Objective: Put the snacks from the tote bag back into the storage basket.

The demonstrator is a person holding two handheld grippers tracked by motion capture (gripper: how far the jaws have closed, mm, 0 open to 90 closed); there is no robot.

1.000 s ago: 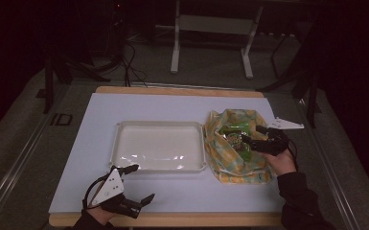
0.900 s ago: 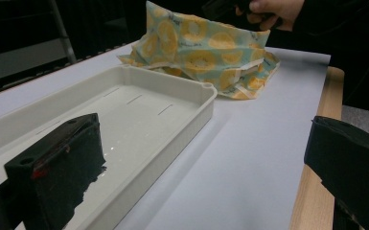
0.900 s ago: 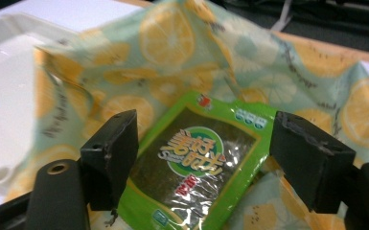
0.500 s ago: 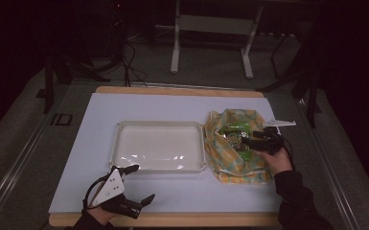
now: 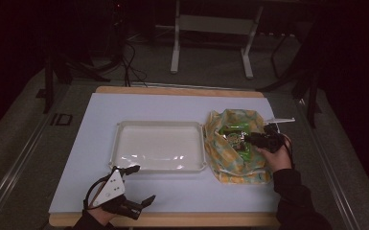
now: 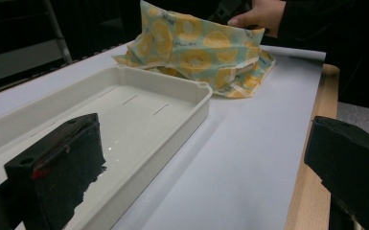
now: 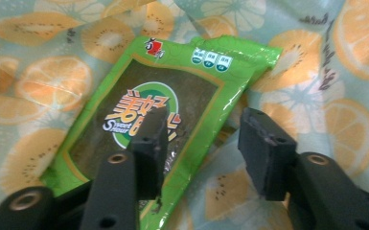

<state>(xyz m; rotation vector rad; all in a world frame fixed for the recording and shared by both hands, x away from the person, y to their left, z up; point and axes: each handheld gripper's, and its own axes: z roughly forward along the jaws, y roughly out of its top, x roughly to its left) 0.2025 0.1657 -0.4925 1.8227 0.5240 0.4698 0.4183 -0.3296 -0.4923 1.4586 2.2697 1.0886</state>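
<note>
While the right tongs [image 7: 199, 153] close in on the green snack packet [image 7: 163, 110] inside the fruit-print cloth bag [image 5: 235, 148], the grab looks off-centre.

Their jaws have just been closing and stand partway shut: the one on the left in the right gripper view rests over the packet's face, the other hangs past its edge above the bag's cloth, so the pads do not yet press on it. If they close as they stand, I judge they could pinch a fold of cloth along with the slick wrapper, dragging the bag, or catch only the packet's edge and let it slip. The packet lies in the bag at the worktop's [image 5: 172, 201] right, beside the white tray [image 5: 158, 146]. The left tongs [image 5: 136, 187] hover wide open, holding nothing, near the tray's front corner.
</note>
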